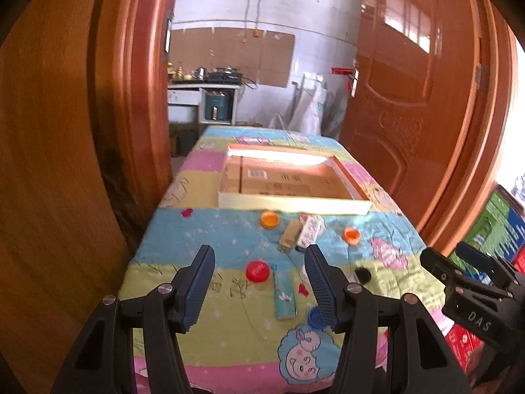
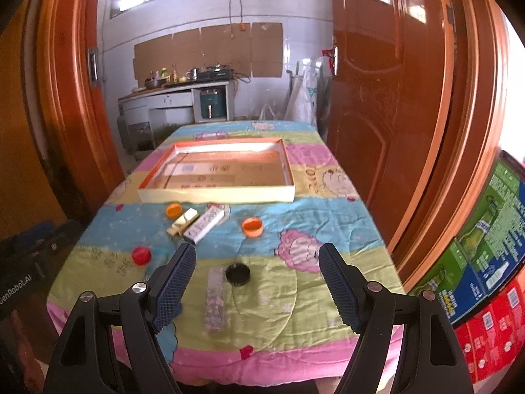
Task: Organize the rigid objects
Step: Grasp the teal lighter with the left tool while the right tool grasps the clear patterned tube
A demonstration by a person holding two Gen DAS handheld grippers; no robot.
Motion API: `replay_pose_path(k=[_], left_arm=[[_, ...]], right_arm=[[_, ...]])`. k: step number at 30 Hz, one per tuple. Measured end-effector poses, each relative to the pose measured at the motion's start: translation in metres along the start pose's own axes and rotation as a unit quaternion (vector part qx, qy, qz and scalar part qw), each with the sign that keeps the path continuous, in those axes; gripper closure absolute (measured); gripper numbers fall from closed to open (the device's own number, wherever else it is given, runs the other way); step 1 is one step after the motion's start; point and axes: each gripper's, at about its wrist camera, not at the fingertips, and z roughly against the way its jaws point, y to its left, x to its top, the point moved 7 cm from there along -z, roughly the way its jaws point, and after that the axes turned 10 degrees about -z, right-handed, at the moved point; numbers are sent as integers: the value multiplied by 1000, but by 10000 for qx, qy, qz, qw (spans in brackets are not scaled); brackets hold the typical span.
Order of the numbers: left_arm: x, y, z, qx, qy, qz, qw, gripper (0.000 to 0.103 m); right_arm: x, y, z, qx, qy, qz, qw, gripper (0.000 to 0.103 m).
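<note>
The things to sort lie scattered on the near half of the table (image 2: 328, 223), under a cartoon-print cloth. In the right wrist view a black cap (image 2: 237, 273) sits at the centre, with a long patterned box (image 2: 215, 300) just beside it at 7 o'clock. A red cap (image 2: 141, 255) lies toward 9 o'clock. Farther off, a white box (image 2: 204, 223) and a tan box (image 2: 182, 221) lie side by side, touching, with an orange cap (image 2: 173, 210) at their 10 o'clock and a second orange cap (image 2: 252, 227), open side up, at their 3 o'clock. A shallow tray (image 2: 216, 194) spans the far half; its near wall stands close behind the boxes.

The cloth between the tray's right wall and the table's right edge is bare, as is the strip along the near edge.

In the left wrist view a blue cap (image 1: 315, 317) is half hidden behind a finger (image 1: 320, 282). Print on the boxes and on the cardboard in the tray is too blurred to read.

The left gripper (image 1: 259, 287) and right gripper (image 2: 257, 287) both gape wide, holding nothing, above the near edge. "DAS" shows on the right gripper's body, and "enRobot.AI", cut off, on the left one's.
</note>
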Motion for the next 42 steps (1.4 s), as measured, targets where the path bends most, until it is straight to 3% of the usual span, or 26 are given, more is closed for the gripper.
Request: replay_pose_path(k=[6,10,18,25,31,37,41,42], left_arm=[[-36,-20,-35,-291,537,-266,9978,46],[-41,-28,-58,-384,731,-328,9960,49],[-57,-27,-105,-638,1324,0,9891,65],[-56,-34,-108,-685,1282,-100,9893,79],[-59,-32,-103,-869,1222,80,9887,80],[-62,-29,-98,-970,1148,202,9884,81],[-63,-25,-96,-964,1106,260,9888,81],[-63,-24,-95,-957,1100,270,9890,81]], right_arm=[[-31,-4,-24,88,411,-41,9991,24],[-42,-4,-36,109,571,-55,9983,24],[-51,-10,-52,93,760,-177,9969,24],[-55,-9,-60,130,886,-214,9958,24],[-60,-1,-65,230,1015,-179,9944,24],[-63,18,-72,264,1031,134,9942,37],[-72,28,-84,239,1261,344,9911,61],[-75,30,-87,240,1321,391,9902,74]])
